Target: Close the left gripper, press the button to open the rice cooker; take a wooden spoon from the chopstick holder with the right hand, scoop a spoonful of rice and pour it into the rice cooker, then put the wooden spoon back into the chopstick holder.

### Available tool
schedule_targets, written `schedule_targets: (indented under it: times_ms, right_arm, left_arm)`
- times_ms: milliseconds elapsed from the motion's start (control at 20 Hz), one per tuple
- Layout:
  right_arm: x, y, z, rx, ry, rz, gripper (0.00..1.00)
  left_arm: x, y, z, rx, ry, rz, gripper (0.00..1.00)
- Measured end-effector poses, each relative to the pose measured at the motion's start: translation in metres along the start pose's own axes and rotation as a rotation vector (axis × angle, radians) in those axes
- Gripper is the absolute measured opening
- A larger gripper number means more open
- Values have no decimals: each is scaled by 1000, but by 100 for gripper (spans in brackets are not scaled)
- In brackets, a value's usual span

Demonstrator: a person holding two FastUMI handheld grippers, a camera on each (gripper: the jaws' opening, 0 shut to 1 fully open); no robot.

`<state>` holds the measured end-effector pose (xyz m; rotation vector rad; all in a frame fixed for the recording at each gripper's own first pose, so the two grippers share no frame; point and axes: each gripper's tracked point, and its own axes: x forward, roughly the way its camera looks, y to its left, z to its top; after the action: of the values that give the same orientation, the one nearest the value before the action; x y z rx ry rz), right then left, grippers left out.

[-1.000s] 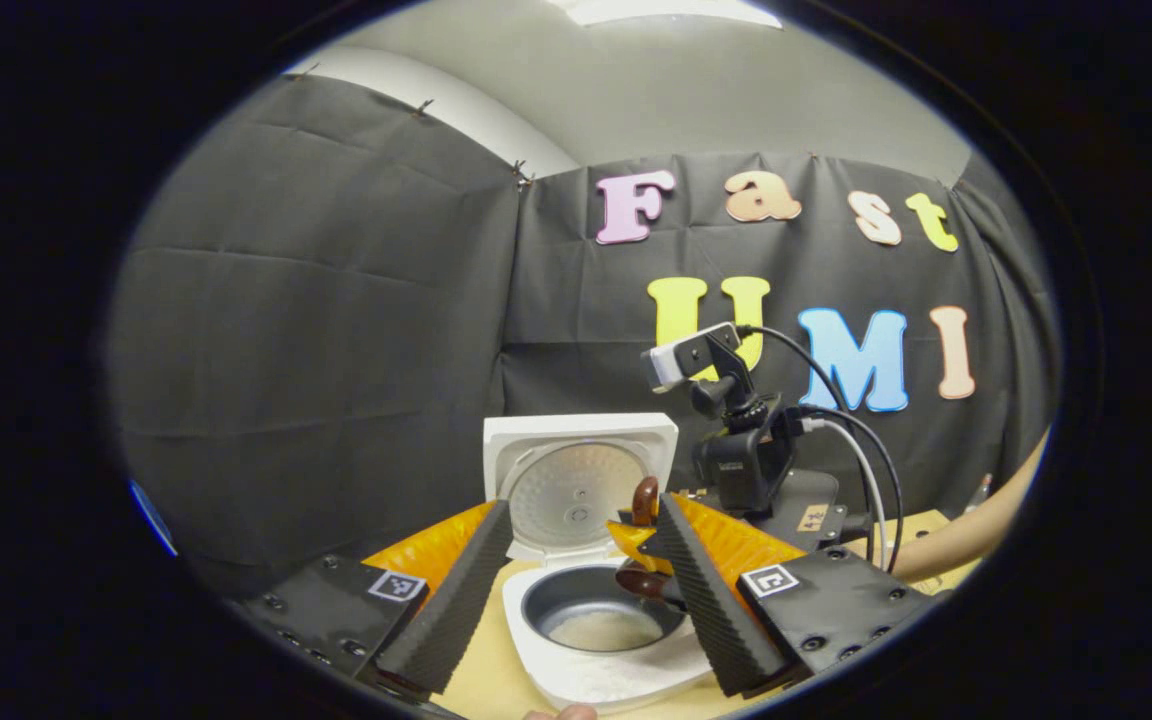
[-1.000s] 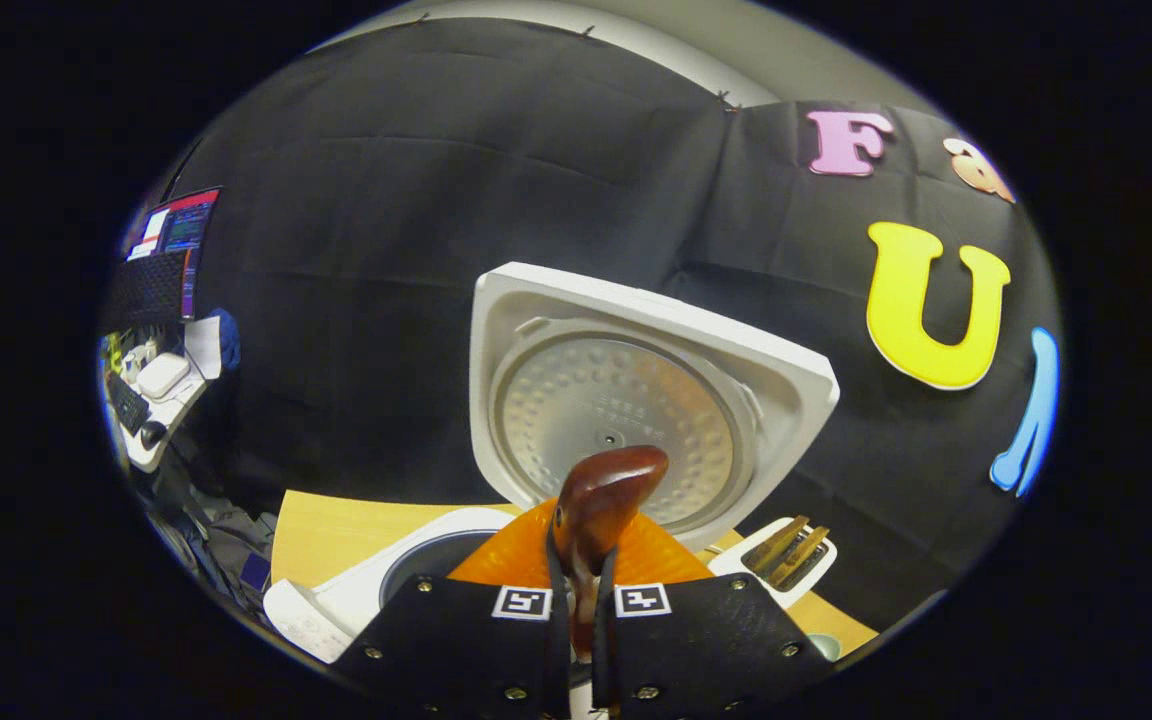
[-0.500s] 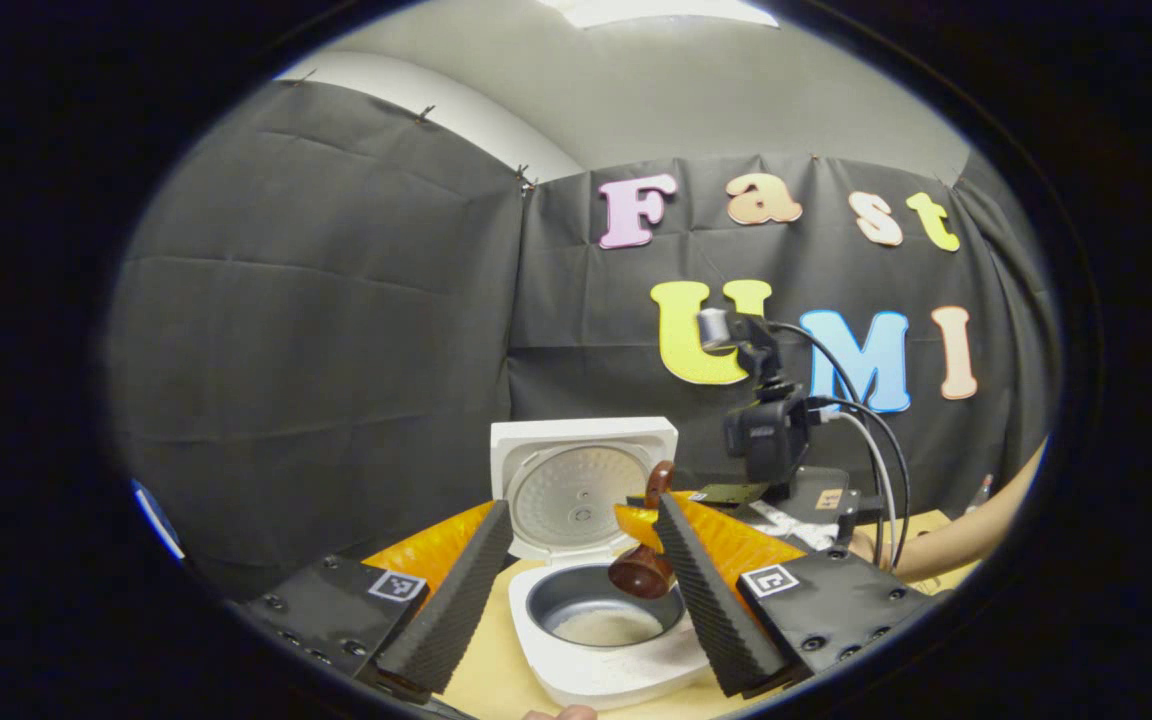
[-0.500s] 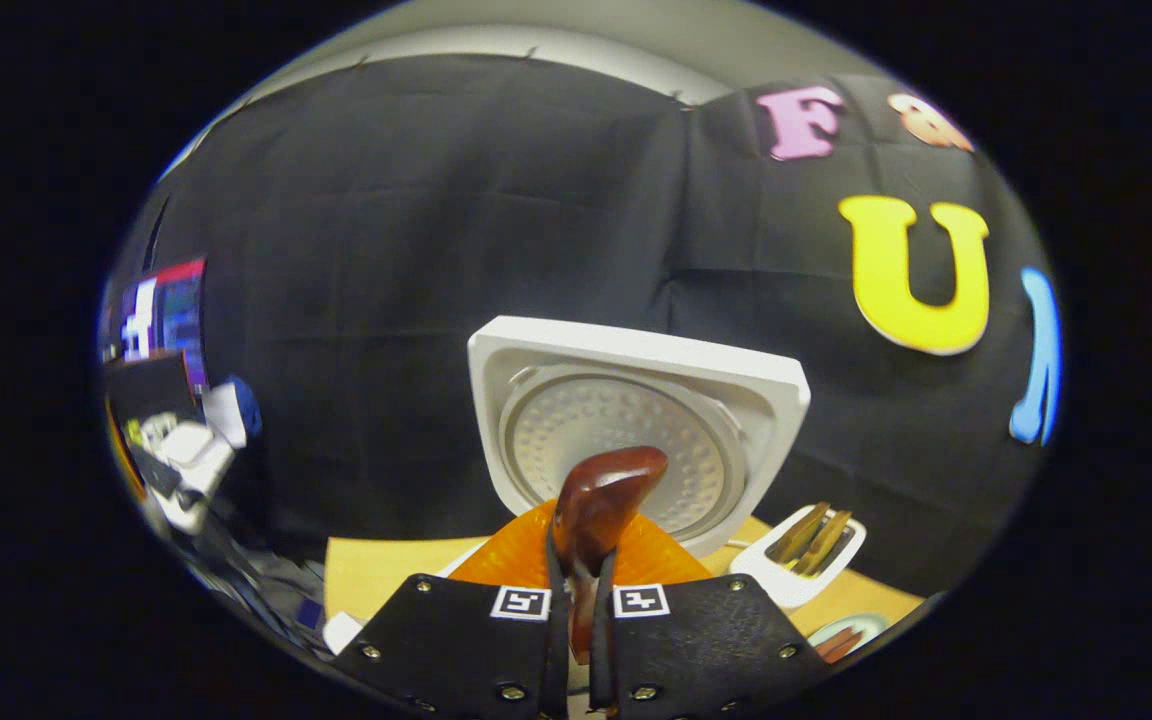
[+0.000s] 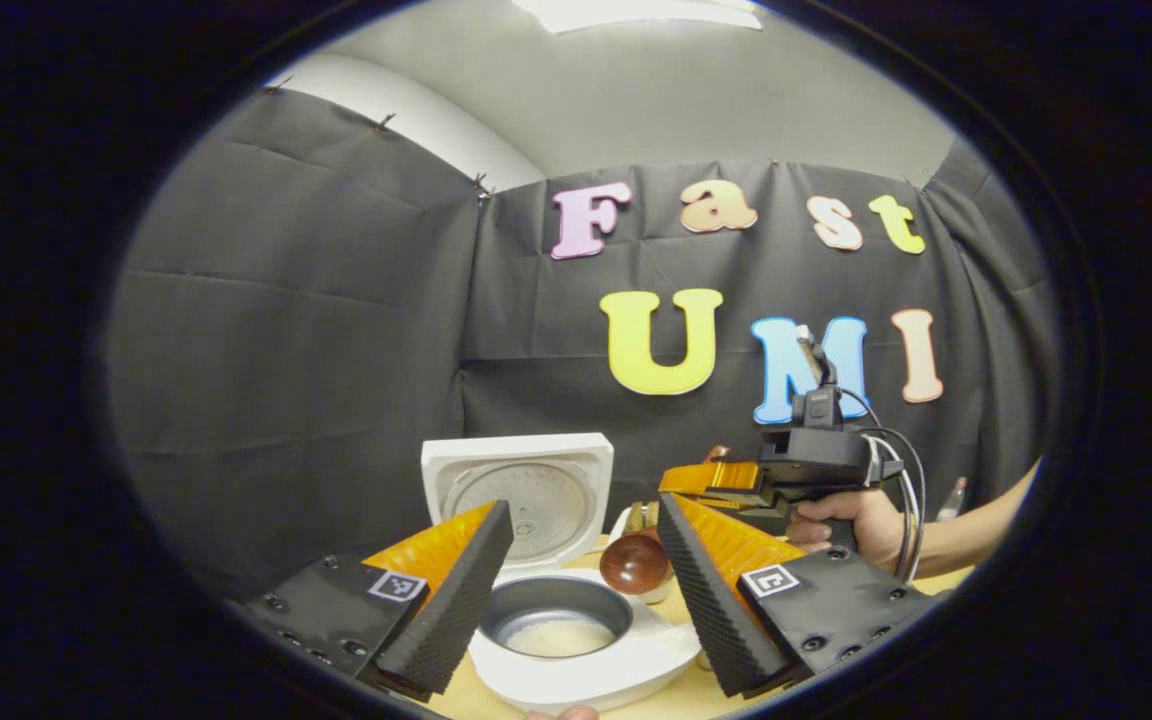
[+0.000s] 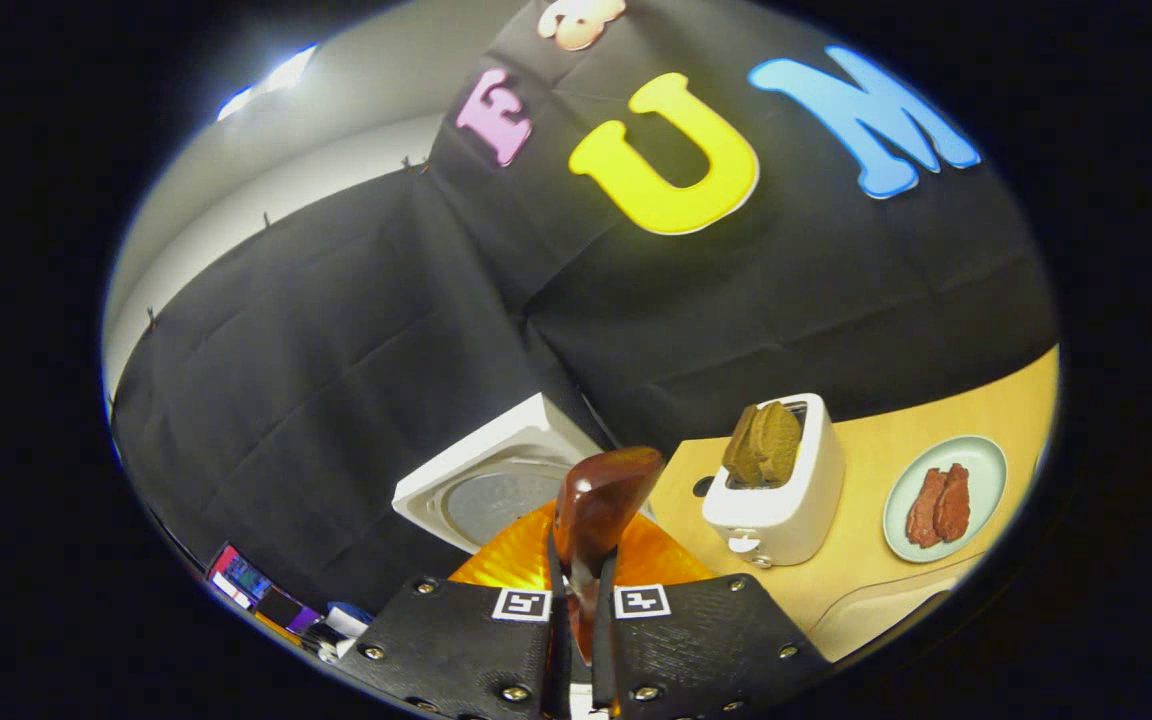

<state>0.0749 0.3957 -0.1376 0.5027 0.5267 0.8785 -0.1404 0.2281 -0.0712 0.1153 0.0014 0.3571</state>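
The white rice cooker (image 5: 576, 670) stands with its lid (image 5: 516, 490) up and rice in the dark inner pot (image 5: 556, 625). My left gripper (image 5: 583, 503) is open, its fingers either side of the pot with nothing between them. The dark wooden spoon's bowl (image 5: 636, 563) hangs just right of the pot's rim. A hand (image 5: 841, 520) holds my right gripper (image 5: 726, 480) level, farther right. In the right gripper view, my right gripper (image 6: 576, 590) is shut on the spoon's handle (image 6: 596, 505), whose end sticks up past the fingers; the cooker lid (image 6: 496, 485) lies beyond, to the left.
A white toaster (image 6: 776, 500) with bread slices in it stands on the wooden table (image 6: 896, 440), right of the cooker. A pale green plate (image 6: 986, 460) with two reddish pieces lies farther right. A forearm (image 5: 976, 525) reaches in from the right.
The right gripper has carried the spoon from over the pot off to the right and rolled over sideways. The left gripper stays open and has swung slightly right.
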Motion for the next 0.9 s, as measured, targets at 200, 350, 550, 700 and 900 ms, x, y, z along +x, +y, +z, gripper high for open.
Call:
schedule_targets:
  times_ms: [200, 350, 550, 700, 900]
  right_arm:
    - [-41, -26, 37, 62, -72, -46, 8]
    - [-75, -47, 55, 79, -113, -84, 8]
    - [-121, -91, 70, 73, -158, -159, 9]
    - [-157, -125, 80, 81, -193, -230, 8]
    - [-202, -163, 85, 74, -226, -316, 8]
  left_arm:
    - [7, -34, 8, 1, -13, -63, 98]
    - [15, -64, 5, -27, -3, -121, 100]
    - [22, -88, 7, -38, 4, -161, 100]
    - [29, -109, 13, -37, 0, -197, 100]
    - [33, -139, 16, -10, -1, -239, 100]
